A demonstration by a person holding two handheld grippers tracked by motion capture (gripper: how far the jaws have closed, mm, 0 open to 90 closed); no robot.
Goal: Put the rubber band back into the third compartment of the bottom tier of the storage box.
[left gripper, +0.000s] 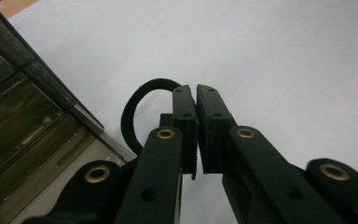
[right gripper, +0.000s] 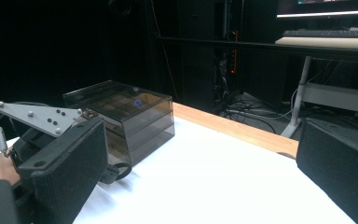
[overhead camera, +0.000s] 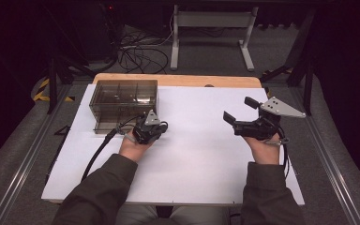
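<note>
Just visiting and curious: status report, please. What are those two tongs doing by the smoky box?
Left tongs shut, empty, beside black ring at drawer box. Right tongs open, raised off white tabletop. Nothing between tongs and box.

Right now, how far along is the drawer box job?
Nothing looks finished: the drawer box has its drawers in. In hand: the left tongs, jaws together, sit at a black ring by the box front. The right tongs wait open, apart, holding nothing.

Dark olive sleeves cover both forearms. The left gripper (overhead camera: pixel 153 123) and right gripper (overhead camera: pixel 238 108) are black, each topped by a grey, screw-dotted three-cornered plate, with brass rivets and black cables.
</note>
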